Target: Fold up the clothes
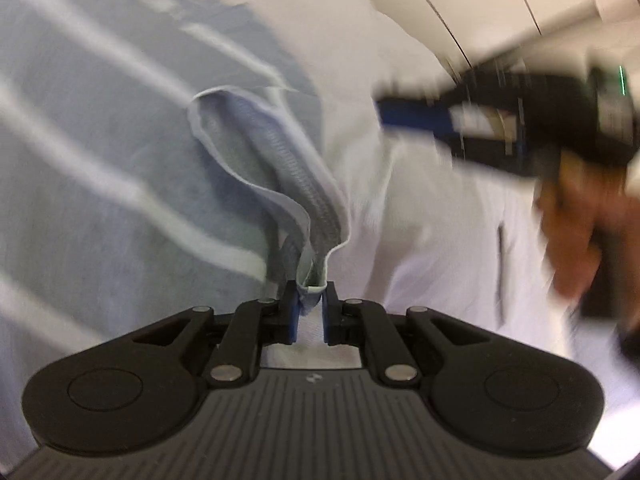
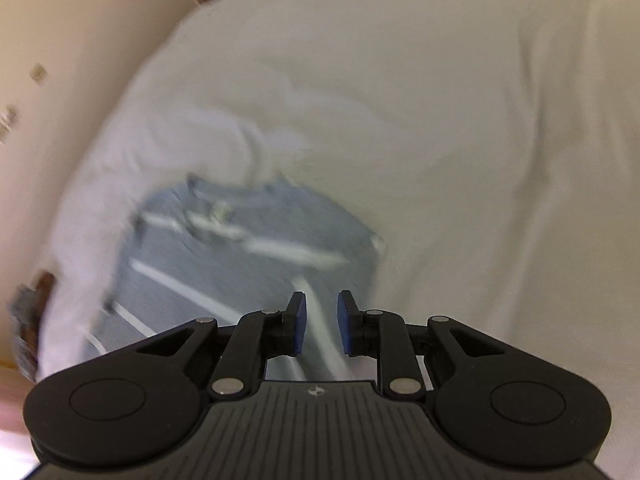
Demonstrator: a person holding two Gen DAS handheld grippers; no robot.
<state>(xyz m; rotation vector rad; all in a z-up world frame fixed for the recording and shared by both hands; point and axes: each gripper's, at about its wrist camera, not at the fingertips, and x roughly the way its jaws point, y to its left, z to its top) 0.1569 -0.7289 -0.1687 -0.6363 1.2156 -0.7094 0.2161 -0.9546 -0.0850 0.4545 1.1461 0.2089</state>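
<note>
A grey-blue garment with white stripes (image 1: 100, 152) lies on a white sheet (image 1: 400, 220). My left gripper (image 1: 310, 300) is shut on a hemmed edge of that garment (image 1: 308, 240), which rises in a fold from the pads. In the left wrist view, the right gripper (image 1: 420, 116) is a blurred black and blue shape at the upper right, held by a hand (image 1: 580, 232). In the right wrist view, my right gripper (image 2: 322, 312) is open above the striped garment (image 2: 248, 264) with nothing between its fingers.
The white sheet (image 2: 440, 120) covers a bed-like surface. A beige wall (image 2: 60, 60) stands to the left of it. Pale panels with dark seams (image 1: 500, 0) show at the upper right of the left wrist view.
</note>
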